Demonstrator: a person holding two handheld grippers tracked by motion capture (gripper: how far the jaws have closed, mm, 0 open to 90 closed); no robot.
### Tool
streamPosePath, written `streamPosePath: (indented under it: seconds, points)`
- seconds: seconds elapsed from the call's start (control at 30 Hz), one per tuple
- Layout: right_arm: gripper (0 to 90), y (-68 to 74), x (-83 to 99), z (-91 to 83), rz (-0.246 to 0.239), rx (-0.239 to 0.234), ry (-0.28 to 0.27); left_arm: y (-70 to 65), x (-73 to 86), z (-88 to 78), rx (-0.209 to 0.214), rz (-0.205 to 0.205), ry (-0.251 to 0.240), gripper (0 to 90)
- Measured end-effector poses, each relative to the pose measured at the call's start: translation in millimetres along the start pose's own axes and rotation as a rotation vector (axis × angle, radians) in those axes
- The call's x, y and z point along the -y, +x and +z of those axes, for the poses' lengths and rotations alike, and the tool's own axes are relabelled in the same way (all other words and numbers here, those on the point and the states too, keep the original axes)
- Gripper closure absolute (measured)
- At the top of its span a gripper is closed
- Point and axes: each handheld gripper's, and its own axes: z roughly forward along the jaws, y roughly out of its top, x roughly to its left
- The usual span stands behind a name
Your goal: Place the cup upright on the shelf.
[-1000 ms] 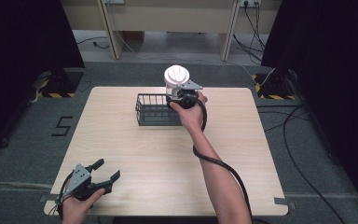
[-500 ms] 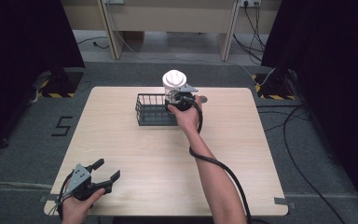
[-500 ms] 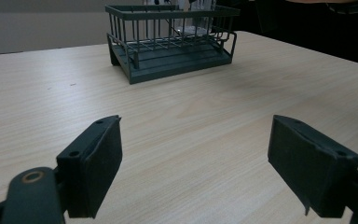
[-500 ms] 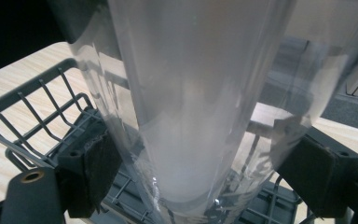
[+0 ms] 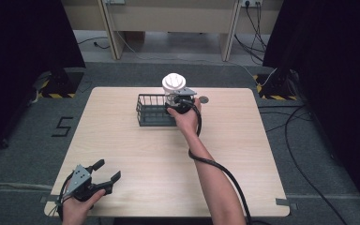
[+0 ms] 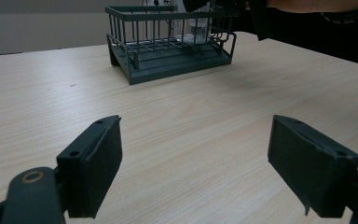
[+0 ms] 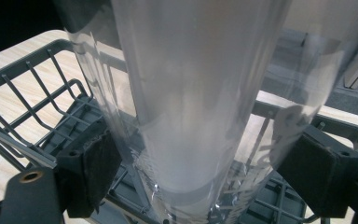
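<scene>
at upper centre, right gripper (image 5: 177, 99) jaws spread around clear bottle (image 7: 191, 93) in basket (image 5: 145, 112), seemingly not pinching it; left gripper (image 5: 104, 174) gapes wide.

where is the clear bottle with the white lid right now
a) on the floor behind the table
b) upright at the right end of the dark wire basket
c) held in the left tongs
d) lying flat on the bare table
b: the clear bottle stands upright at the right end of the wire basket, between the pads of the right tongs, while the left tongs sit open near the table's front edge.
</scene>
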Motion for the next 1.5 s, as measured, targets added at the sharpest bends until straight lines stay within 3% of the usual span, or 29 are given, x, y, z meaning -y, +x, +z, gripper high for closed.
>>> streamPosePath:
  seconds: [0.37,0.43,1.03,1.5]
  points:
    - [15.7,-0.1,5.8,-8.1,0.014,0.001,-0.046,-0.6,0.3,1.1,0.002,0.001,0.003,17.3]
    - [15.7,-1.1,8.4,-14.5,0.037,-0.006,-0.064,-0.1,-0.1,0.4,-0.001,0.003,0.003,17.3]
    - [16.9,0.0,24.6,-56.6,0.023,-0.049,-0.099,-2.4,-0.1,2.5,-0.002,0.007,0.008,17.3]
    - [25.0,-0.3,43.0,-87.5,0.016,-0.078,-0.098,-3.9,0.1,3.1,0.001,0.012,0.011,17.3]
